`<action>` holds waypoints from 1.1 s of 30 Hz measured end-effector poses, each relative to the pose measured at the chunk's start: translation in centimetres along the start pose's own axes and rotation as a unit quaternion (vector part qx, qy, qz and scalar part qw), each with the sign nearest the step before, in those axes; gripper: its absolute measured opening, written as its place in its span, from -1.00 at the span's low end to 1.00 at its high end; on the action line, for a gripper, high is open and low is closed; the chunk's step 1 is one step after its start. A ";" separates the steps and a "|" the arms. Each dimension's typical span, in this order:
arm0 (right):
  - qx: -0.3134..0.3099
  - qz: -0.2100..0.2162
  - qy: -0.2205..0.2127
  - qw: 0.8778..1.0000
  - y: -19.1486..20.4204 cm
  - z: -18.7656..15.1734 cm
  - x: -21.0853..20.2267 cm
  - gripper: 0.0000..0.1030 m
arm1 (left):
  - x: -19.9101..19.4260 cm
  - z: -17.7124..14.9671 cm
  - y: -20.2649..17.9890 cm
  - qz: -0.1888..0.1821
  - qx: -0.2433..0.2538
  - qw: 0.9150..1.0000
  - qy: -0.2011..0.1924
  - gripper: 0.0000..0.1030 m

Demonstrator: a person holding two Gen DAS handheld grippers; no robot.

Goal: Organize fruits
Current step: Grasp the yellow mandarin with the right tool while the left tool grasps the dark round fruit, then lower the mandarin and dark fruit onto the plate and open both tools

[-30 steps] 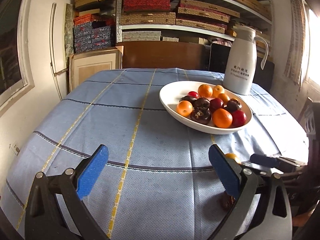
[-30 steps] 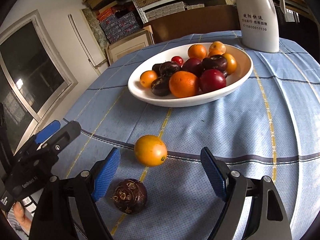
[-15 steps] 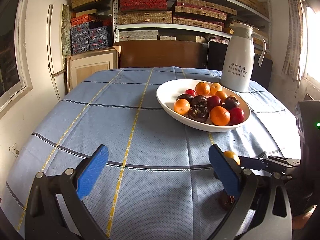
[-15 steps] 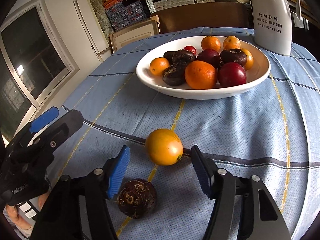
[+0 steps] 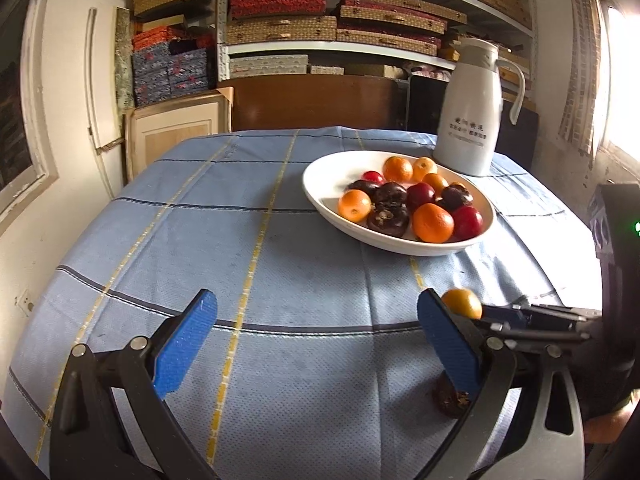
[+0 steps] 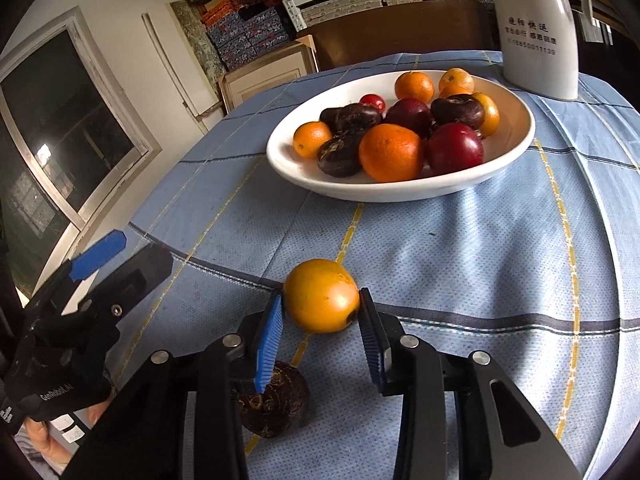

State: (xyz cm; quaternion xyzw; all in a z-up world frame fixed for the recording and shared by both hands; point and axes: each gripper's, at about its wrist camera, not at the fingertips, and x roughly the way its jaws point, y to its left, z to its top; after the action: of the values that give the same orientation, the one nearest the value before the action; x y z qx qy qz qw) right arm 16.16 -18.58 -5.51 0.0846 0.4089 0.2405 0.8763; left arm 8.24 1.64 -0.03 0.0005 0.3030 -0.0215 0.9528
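A white oval bowl (image 6: 304, 176) holds several oranges, dark plums and red fruits; it also shows in the left wrist view (image 5: 320, 184). My right gripper (image 6: 320, 320) is shut on a loose orange (image 6: 321, 295) on the blue tablecloth, its blue pads touching both sides. That orange shows in the left wrist view (image 5: 462, 303). A dark brown fruit (image 6: 276, 404) lies on the cloth under the right gripper's left finger; it also shows in the left wrist view (image 5: 450, 400). My left gripper (image 5: 316, 344) is open and empty above the cloth, left of the right gripper.
A white thermos jug (image 5: 468, 108) stands just behind the bowl, also in the right wrist view (image 6: 534, 28). The round table (image 5: 200, 240) has a blue checked cloth. Shelves of boxes (image 5: 340, 12) and a wooden panel stand behind.
My right gripper has moved forward around the loose orange and closed on it. The left gripper has stayed open and barely moved.
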 end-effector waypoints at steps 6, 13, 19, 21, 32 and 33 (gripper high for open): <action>0.047 -0.019 -0.046 0.998 -3.8 0.0 -3.2 -0.27 | 0.7 -1.2 -2.4 -0.120 0.036 0.991 0.055 0.91; 0.085 -0.007 -0.065 0.994 -5.9 0.2 -4.4 -0.27 | 0.8 -2.9 -6.8 -0.150 0.139 0.974 0.094 0.91; 0.085 -0.001 -0.067 0.994 -6.0 0.0 -4.7 -0.27 | 1.7 -3.4 -7.0 -0.153 0.137 0.970 0.128 0.36; 0.088 0.000 -0.067 0.994 -6.1 0.0 -4.6 -0.27 | 2.5 -3.4 -6.8 -0.160 0.129 0.968 0.146 0.09; 0.100 0.001 -0.078 0.992 -6.5 -0.2 -5.0 -0.27 | 1.7 -3.3 -6.4 -0.166 0.116 0.970 0.134 -0.22; 0.101 0.001 -0.081 0.992 -6.5 -0.2 -5.1 -0.27 | 1.8 -3.1 -6.1 -0.169 0.109 0.971 0.131 -0.22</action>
State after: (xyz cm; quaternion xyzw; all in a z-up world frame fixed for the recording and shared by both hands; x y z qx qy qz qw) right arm 15.49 -26.76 -4.41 0.1925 0.3590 0.1910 0.8931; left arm 7.66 -4.47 -3.49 0.0559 0.4170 -0.2150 0.8814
